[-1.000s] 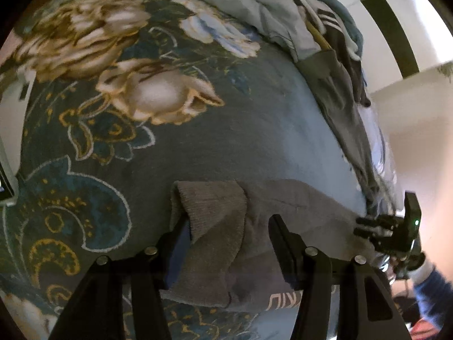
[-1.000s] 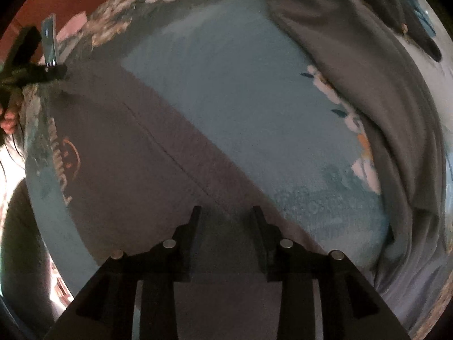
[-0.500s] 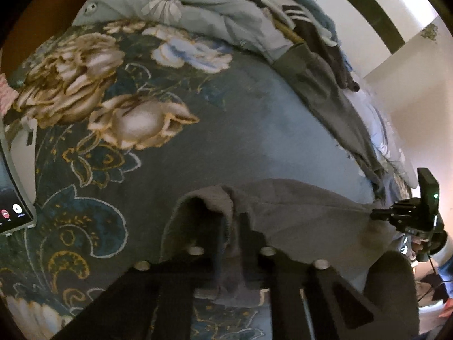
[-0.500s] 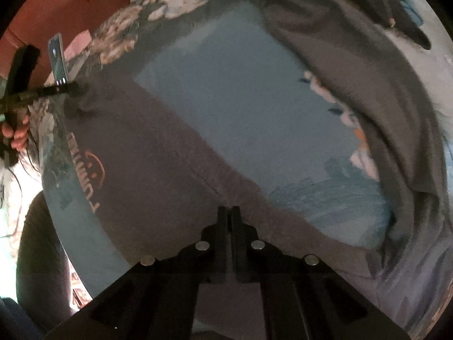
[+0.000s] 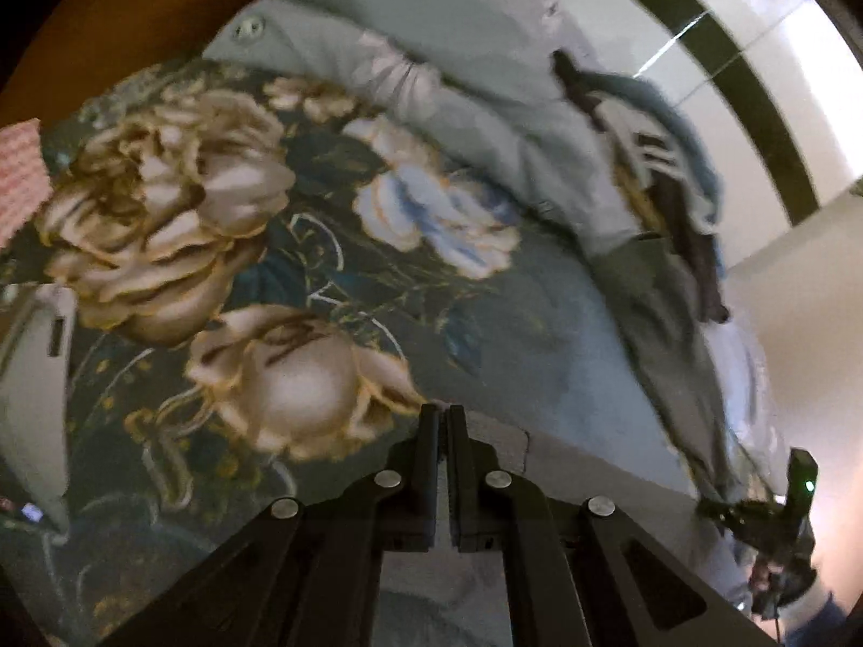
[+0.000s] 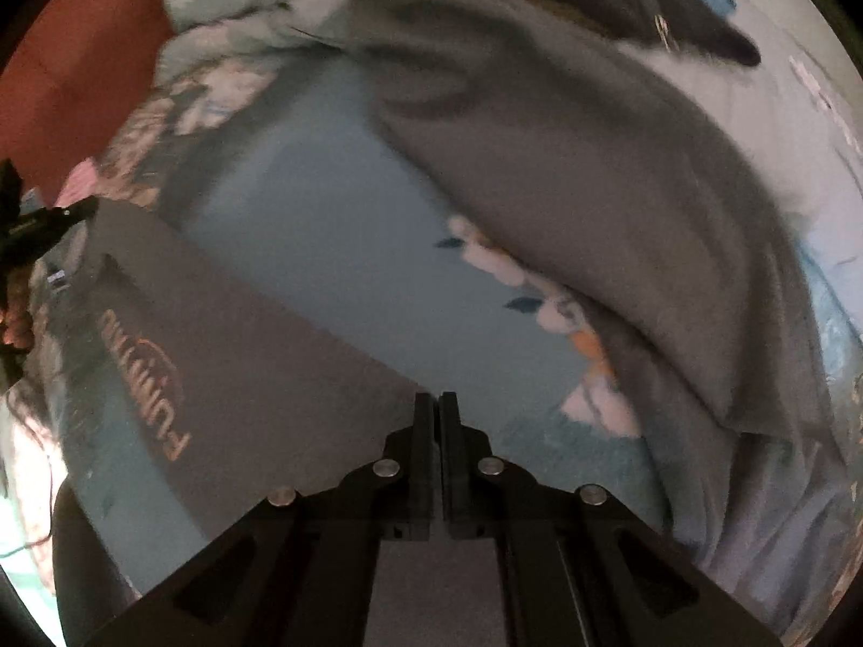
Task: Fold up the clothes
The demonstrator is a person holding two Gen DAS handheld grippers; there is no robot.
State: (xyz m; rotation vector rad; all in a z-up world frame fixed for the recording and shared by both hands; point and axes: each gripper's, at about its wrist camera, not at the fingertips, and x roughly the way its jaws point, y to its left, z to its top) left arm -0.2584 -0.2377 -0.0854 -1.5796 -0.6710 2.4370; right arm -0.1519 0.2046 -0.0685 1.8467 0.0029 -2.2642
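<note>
Both claws closed, grey garment [image 6: 259, 356] lifted taut.

Orange lettering, seen upside down and partly blurred, reads roughly "FUNKING" beside a curved orange emblem on the grey garment [image 6: 226, 356] spread across the bed; no other text is legible in either view.

Bed under a floral blanket [image 5: 226, 248]; ahead of the tongs, crumpled pale bedding [image 5: 474, 86] and heaped dark clothes [image 6: 566, 162]; lettered grey garment [image 6: 226, 356] spread left.
</note>
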